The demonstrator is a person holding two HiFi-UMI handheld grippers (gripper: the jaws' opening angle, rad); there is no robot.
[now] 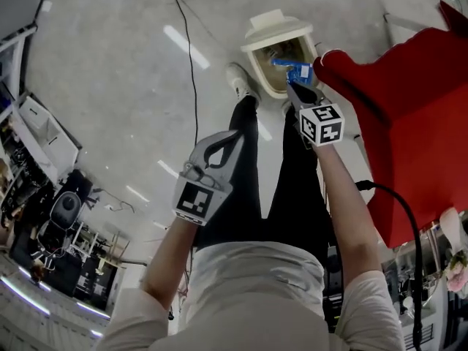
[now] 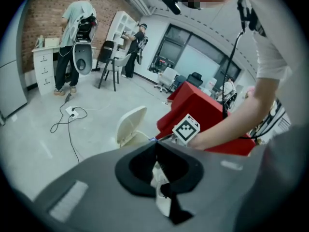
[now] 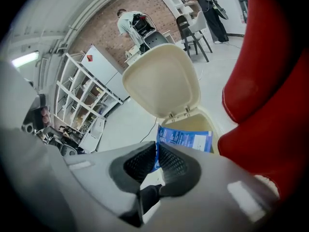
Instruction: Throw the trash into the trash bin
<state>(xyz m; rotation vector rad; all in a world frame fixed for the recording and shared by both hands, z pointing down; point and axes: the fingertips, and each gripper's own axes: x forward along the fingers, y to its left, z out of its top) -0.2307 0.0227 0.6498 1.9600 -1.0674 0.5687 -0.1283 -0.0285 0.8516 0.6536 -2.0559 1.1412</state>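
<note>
Head view: the right hand-held gripper (image 1: 296,88) pinches a blue packet (image 1: 291,69) over the open trash bin (image 1: 259,72) at 12 o'clock, so the drop looks like the step in hand. The left hand-held gripper (image 1: 218,151) hangs near centre.

Left gripper view: its jaw tips meet, with nothing clearly held.

Right gripper view: the packet is clamped above the bin mouth, with the lid (image 3: 161,83) raised. Next, the jaws need to part. A red seat (image 3: 270,81) stands at 3 o'clock. The floor (image 3: 130,124) is glossy grey, with a brick wall and shelves beyond.

Bright overhead light; strip-lamp glare streaked on glossy floor (image 1: 110,72). Gripper views bent by fisheye, corners blackened; left gripper (image 2: 153,141) body blurred.
</note>
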